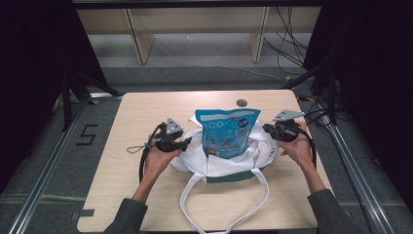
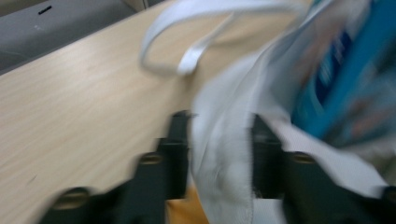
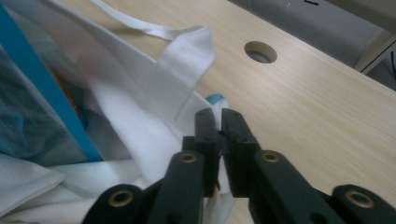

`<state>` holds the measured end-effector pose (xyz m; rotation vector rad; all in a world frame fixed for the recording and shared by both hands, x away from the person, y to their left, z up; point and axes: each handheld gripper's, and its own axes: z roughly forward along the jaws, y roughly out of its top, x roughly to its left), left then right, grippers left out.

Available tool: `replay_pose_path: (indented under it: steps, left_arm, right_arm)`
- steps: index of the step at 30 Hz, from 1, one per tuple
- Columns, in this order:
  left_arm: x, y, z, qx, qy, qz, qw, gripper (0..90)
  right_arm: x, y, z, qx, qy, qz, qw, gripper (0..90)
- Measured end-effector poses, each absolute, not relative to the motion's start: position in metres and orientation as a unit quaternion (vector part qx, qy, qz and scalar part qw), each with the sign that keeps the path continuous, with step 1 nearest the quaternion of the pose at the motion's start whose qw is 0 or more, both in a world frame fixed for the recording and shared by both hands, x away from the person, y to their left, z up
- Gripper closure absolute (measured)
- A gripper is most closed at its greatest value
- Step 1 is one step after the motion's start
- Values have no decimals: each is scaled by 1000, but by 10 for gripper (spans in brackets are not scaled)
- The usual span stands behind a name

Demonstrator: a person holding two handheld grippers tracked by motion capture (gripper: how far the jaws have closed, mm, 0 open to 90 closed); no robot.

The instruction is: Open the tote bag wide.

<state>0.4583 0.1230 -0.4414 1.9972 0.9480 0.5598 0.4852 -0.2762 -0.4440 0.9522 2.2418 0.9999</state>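
Pinching opposite rims of the white tote bag [image 1: 221, 163] — both grippers' fingers [image 3: 219, 126] clamped on cloth.

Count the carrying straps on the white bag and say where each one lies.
2. One strap loops toward the person from the white bag, flat on the table. The other strap lies behind the bag on the far side, beyond the blue pouch.

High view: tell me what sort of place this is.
Probably a lab or recording rig, not a home. A bare wooden table stands between metal rails, loose cables trail behind, and a "5" is taped on the floor.
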Motion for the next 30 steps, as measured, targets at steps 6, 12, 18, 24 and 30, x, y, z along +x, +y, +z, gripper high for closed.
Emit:
replay_pose_path:
  steps: [6,12,18,24,30]
  left_arm:
    - [494,123,-443,763,427,194,444,866]
    - [522,121,-502,784,472,141,378,856]
    - [514,123,-505,791,467,151,364,810]
    - [495,127,-475,762,474,192,397,487]
    - [460,128,-435,746,438,191,464,558]
  right_arm:
    - [489,-280,-438,368,802,401,248,886]
    - [500,-278,-476,378,826,340,243,887]
    - [500,-277,-488,387,821,345,241,885]
    - [495,-283,-461,397,799,366,266,655]
    - [465,-274,-420,360,798,391,285,634]
